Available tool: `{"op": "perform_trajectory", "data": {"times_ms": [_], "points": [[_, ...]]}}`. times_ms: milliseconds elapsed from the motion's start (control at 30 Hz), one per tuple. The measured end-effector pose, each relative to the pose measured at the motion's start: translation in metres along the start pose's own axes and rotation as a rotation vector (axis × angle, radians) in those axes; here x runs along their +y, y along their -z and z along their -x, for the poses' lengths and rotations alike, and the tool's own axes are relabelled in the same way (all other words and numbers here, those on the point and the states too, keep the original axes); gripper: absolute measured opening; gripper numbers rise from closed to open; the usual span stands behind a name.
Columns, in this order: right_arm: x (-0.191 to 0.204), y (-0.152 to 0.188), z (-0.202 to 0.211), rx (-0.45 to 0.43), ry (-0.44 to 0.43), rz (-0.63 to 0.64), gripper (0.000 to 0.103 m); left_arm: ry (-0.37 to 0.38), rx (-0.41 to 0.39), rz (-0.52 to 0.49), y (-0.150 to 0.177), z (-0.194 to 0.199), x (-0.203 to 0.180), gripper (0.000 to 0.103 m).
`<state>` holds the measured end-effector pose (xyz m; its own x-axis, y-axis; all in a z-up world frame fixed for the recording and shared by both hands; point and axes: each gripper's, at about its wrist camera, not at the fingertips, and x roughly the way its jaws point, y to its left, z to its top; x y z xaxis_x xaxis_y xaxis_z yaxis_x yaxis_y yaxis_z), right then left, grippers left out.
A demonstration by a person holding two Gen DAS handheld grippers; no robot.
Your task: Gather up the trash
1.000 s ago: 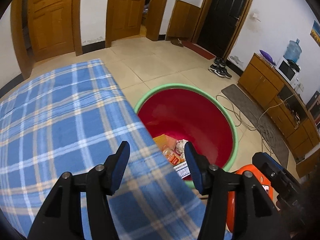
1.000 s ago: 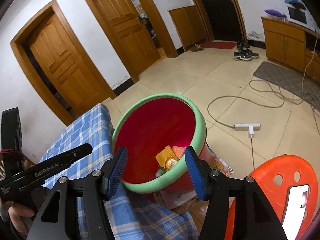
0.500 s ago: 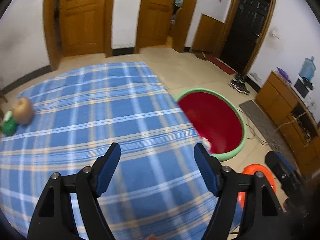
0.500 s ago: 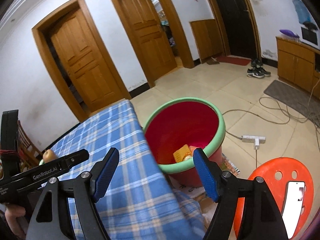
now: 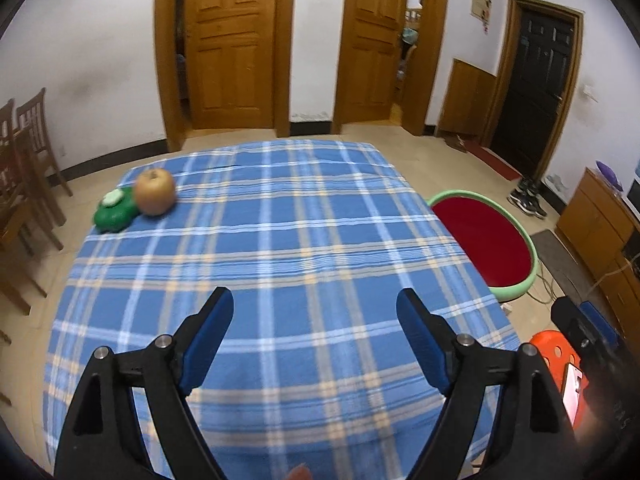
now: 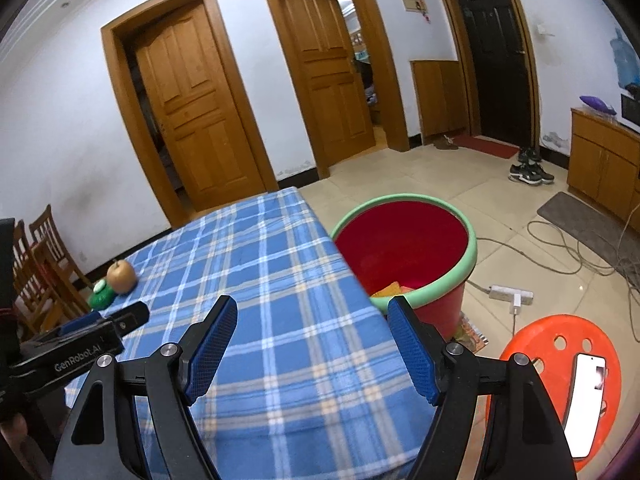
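A red bin with a green rim [image 6: 404, 248] stands on the floor by the table's right side, with orange wrappers [image 6: 390, 290] showing inside; the left wrist view shows the bin [image 5: 486, 240] too. My left gripper [image 5: 315, 320] hangs over the blue plaid tablecloth [image 5: 280, 240], its jaws opening with nothing between them. My right gripper [image 6: 312, 326] is open and empty above the cloth's near right part. At the far left of the table lie a brown apple [image 5: 155, 192] and a green thing with a white cap [image 5: 114, 212], also seen as apple [image 6: 121, 276] and green thing [image 6: 100, 295].
An orange stool [image 6: 560, 376] with a phone [image 6: 585, 400] on it stands at the right. A power strip [image 6: 510, 294] and cables [image 6: 568, 252] lie on the tiled floor. Wooden chairs [image 5: 24, 168] stand left of the table. Shoes [image 6: 530, 172] and a cabinet [image 6: 604, 168] are at the far right.
Both views have swung left from the bin to the table. The apple and green thing have come into sight. Both grippers' jaws stand wider than before.
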<state>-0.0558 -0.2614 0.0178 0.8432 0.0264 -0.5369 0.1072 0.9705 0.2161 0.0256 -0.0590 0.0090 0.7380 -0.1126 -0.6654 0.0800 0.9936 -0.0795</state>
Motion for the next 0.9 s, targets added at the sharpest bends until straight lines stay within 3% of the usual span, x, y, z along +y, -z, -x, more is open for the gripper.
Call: {"op": "perform_trajectory", "data": {"times_ms": [300,900], "points": [[0.018,0.018,0.004,0.015,-0.028,0.039,0.078,-0.05,-0.045,0.016,0.018,0.02,0.015,0.083],[0.026,0.02,0.011,0.008,-0.045,0.051,0.078,-0.044,-0.076,0.026,0.026,0.034,0.019,0.083]]}}
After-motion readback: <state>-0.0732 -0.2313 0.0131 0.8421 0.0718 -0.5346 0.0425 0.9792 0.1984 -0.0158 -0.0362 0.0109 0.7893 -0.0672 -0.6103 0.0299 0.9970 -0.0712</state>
